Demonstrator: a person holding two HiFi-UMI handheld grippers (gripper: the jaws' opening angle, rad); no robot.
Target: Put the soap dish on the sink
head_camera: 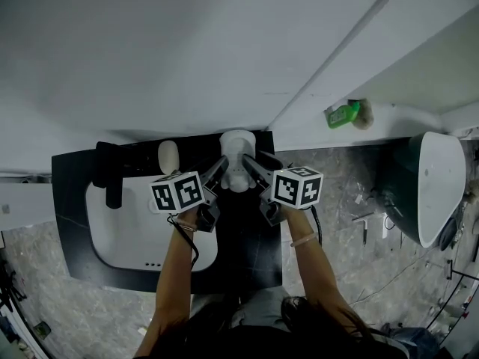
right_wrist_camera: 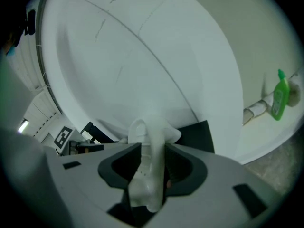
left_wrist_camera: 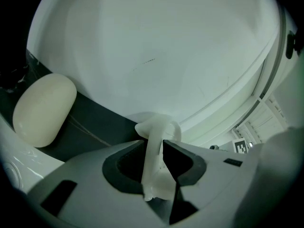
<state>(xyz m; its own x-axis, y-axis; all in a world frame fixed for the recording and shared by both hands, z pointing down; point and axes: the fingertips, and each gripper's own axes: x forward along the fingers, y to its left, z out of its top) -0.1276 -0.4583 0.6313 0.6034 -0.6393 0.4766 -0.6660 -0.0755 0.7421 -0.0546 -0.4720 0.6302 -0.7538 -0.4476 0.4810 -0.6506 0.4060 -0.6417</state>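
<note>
— Gripping anything with my left gripper (left_wrist_camera: 153, 146)?

— Yes. Your left jaws pinch one rim of the white moulded plastic soap dish (head_camera: 238, 144). Your right gripper (right_wrist_camera: 153, 148) is clamped on the opposite rim, with pads against both faces.

— Where is the dish?

— At the back of the black counter (head_camera: 71, 223), close against the white wall and just right of the white basin (head_camera: 127, 230). Your jaws hide its underside, so I cannot tell whether it rests on the counter or hangs just above it.

— Anything beside it?

— A cream rounded oval object (head_camera: 168, 155) lies to your left of the dish. Beyond that is a black fitting (head_camera: 112, 174), too dim to make out. A green plastic bottle (head_camera: 343, 114) stands on the ledge to your right. The small clutter on the floor there is too fine to identify.
</note>
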